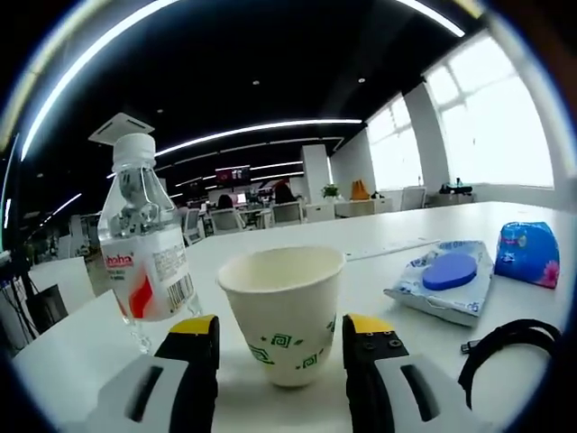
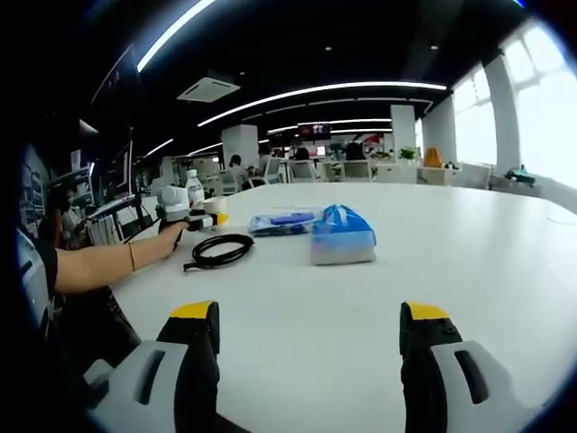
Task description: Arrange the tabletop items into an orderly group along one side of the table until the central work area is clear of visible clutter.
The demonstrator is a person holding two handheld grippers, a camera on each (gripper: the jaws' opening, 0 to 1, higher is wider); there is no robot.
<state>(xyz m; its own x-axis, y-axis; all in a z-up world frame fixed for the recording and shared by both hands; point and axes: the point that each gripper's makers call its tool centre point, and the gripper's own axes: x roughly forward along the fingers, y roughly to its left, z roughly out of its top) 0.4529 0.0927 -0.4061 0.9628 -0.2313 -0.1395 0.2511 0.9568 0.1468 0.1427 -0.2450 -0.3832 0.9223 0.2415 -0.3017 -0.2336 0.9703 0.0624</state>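
Paper cup [image 1: 284,311], white with green squares, stands upright on the white table [image 1: 406,248] between the spread jaws of our left gripper [image 1: 279,347]; we cannot tell whether they touch it. A water bottle [image 1: 144,244] stands just beside the cup. A wet-wipes pack [image 1: 444,280], a blue tissue packet [image 1: 527,254] and a coiled black cable [image 1: 505,347] lie on the cup's other side. Our right gripper [image 2: 311,338] hovers over bare tabletop, jaws wide apart, holding nothing.

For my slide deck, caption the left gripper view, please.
Left gripper open around a paper cup, water bottle beside it on the white table.
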